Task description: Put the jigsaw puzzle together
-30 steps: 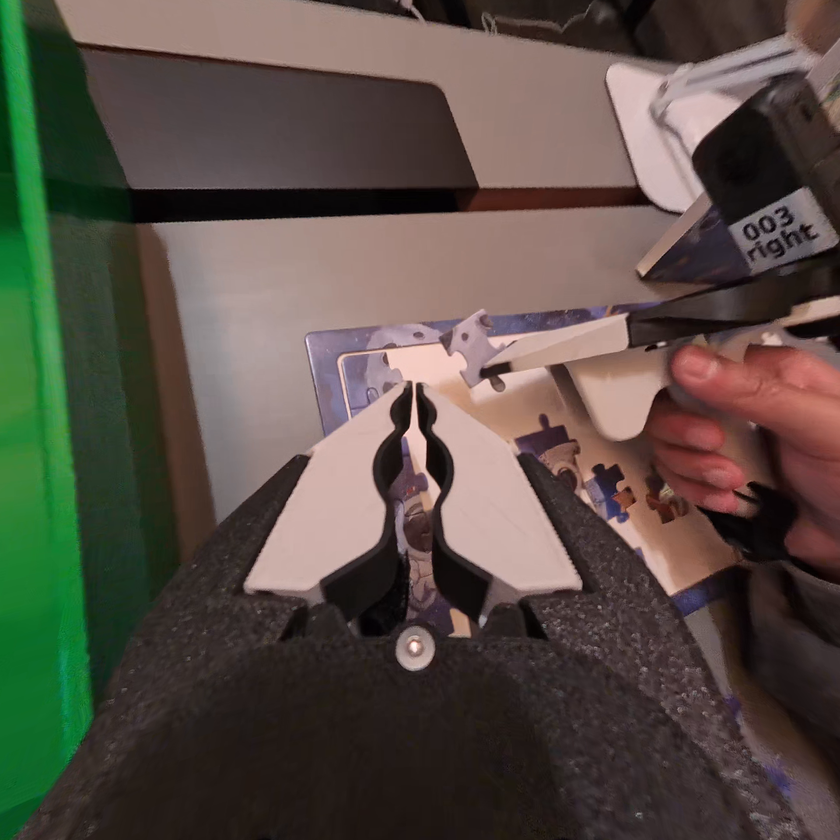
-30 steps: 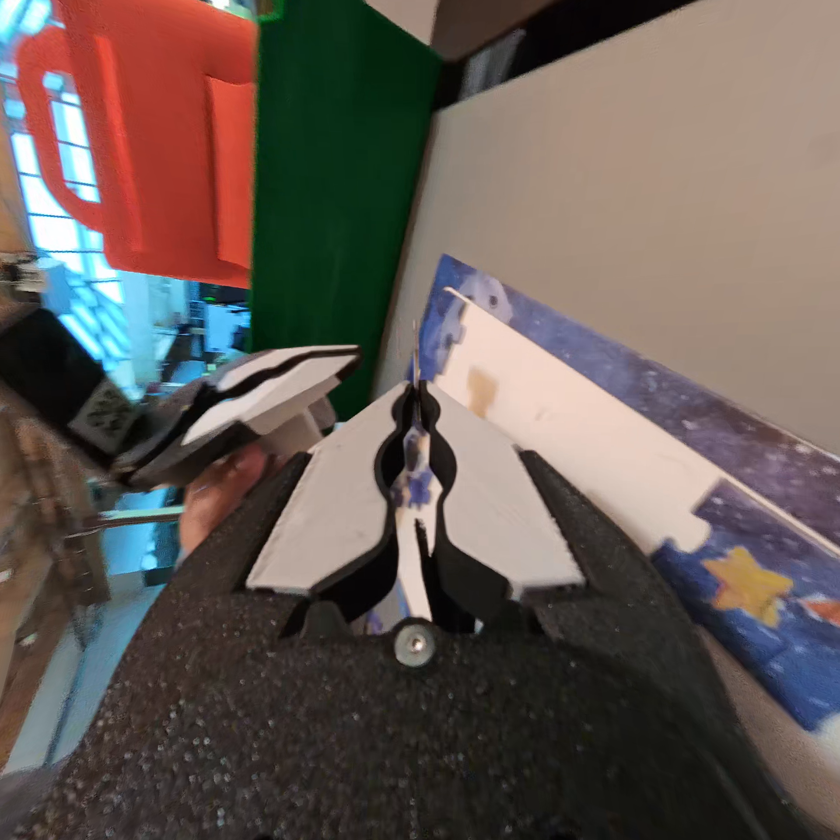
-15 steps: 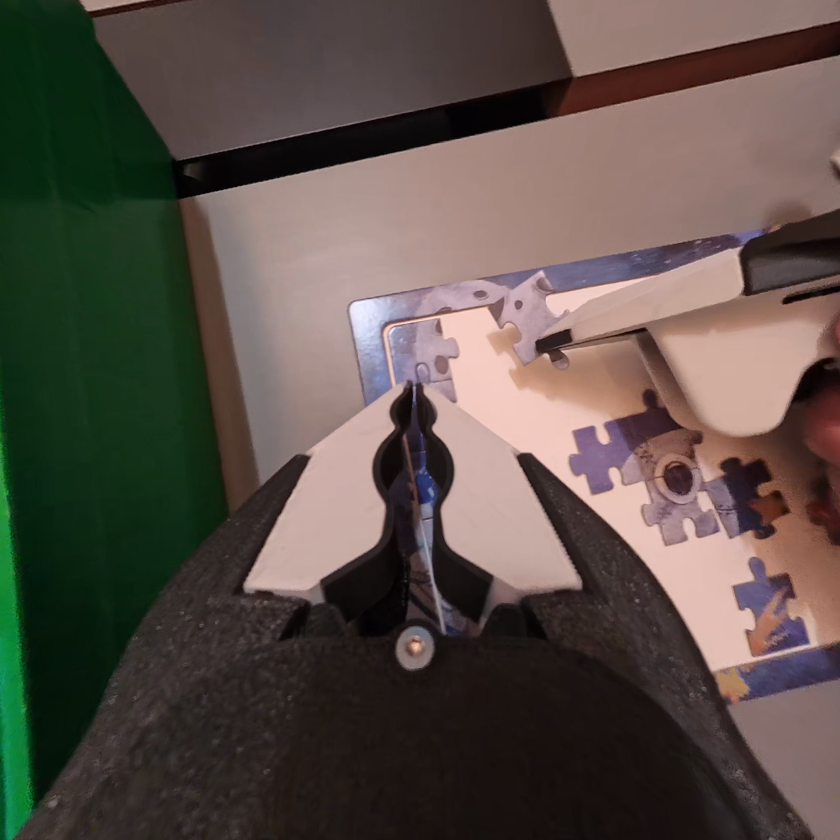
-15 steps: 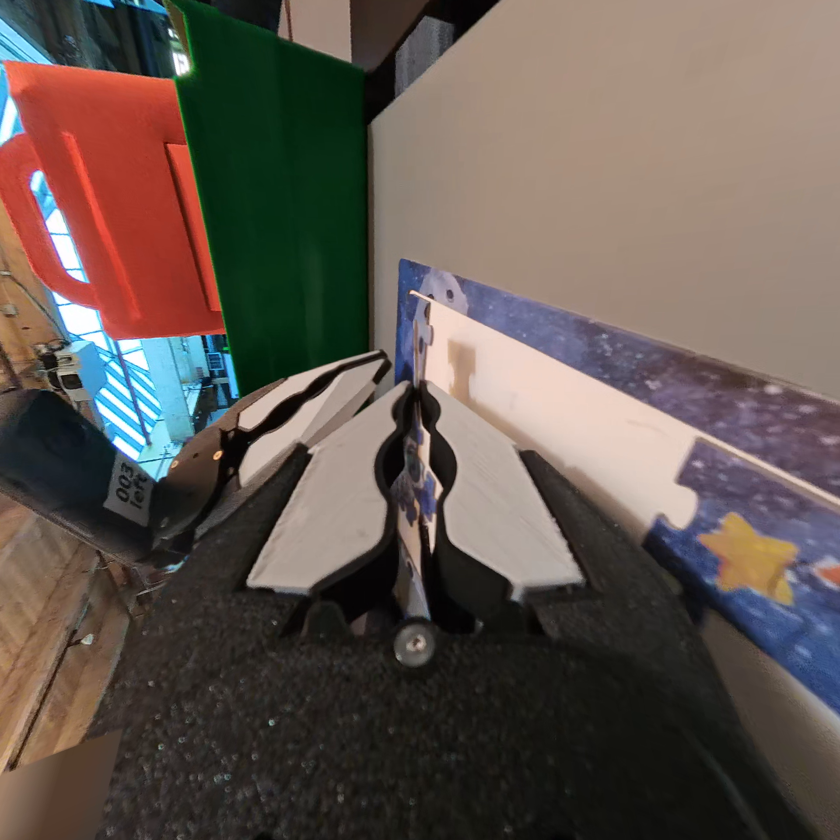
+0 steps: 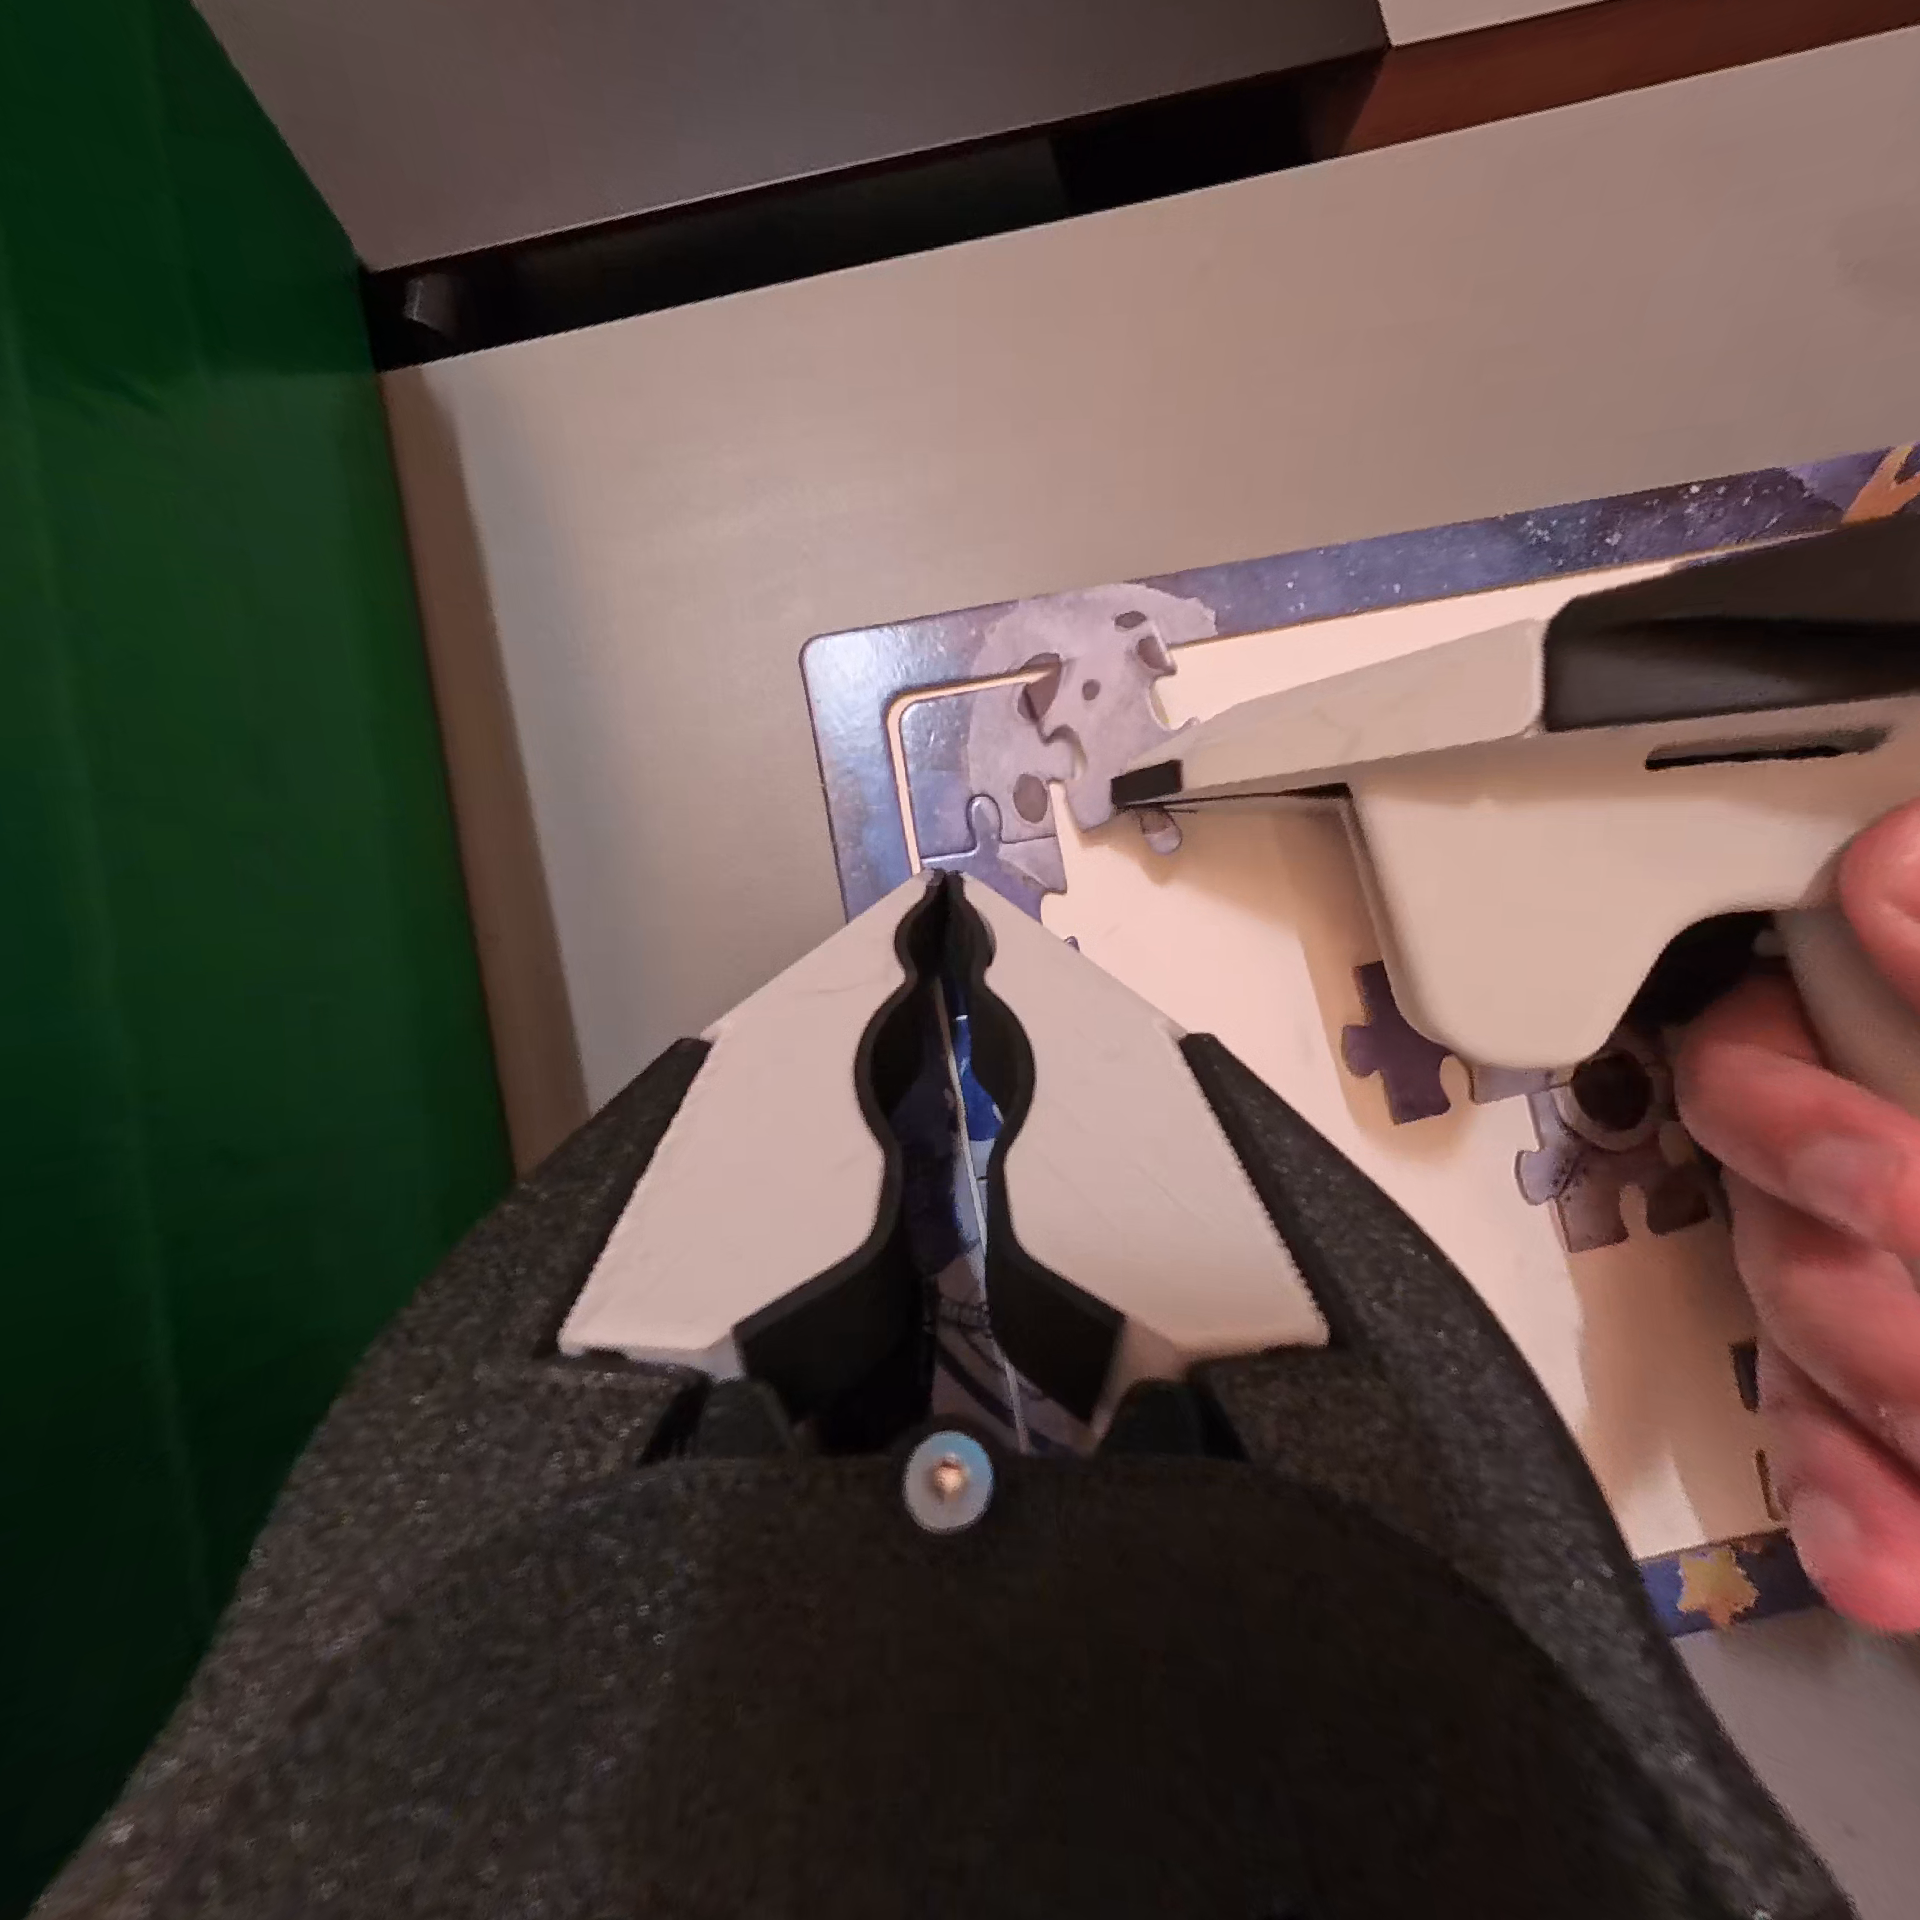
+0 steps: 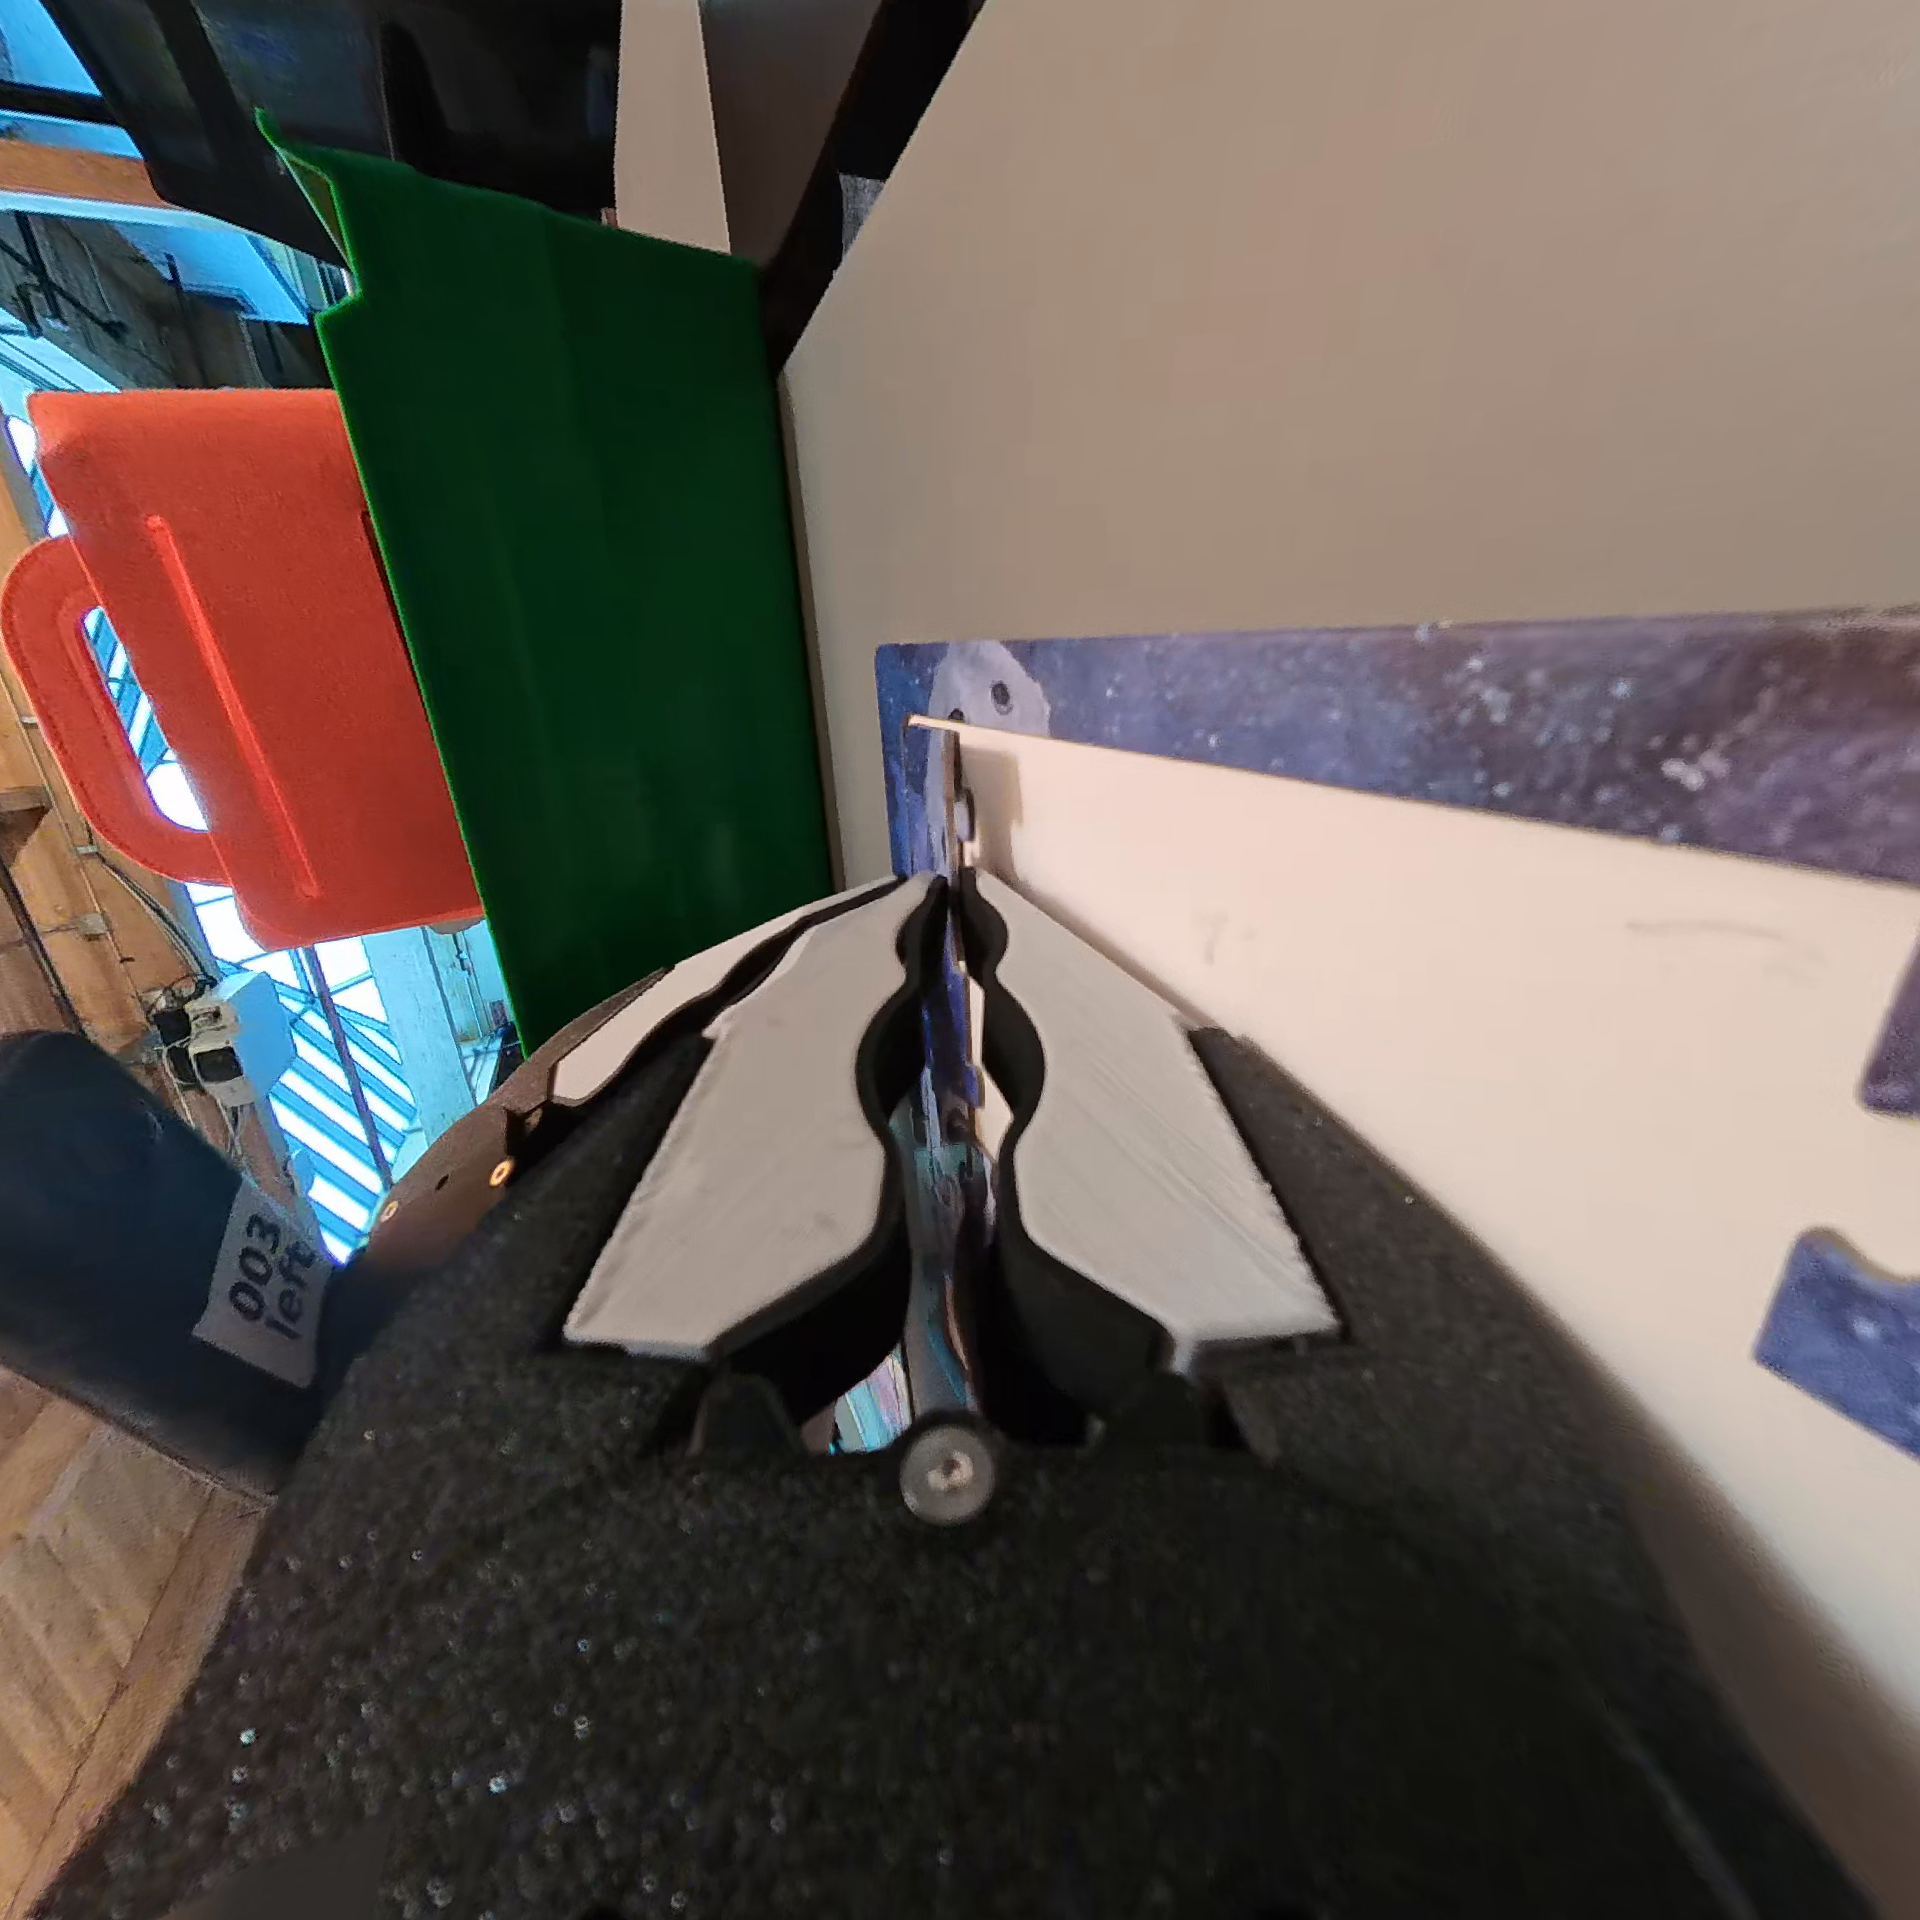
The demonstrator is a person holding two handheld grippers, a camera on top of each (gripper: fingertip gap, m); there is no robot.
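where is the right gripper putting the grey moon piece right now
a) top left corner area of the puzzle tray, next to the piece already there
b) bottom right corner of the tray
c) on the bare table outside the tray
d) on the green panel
a: in the left wrist view the right gripper holds the grey moon piece against the corner piece inside the puzzle tray.

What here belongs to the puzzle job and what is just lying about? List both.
Job:
puzzle tray
moon piece in right gripper
blue piece in left gripper
pieces in the tray

Lying about:
green panel
orange case
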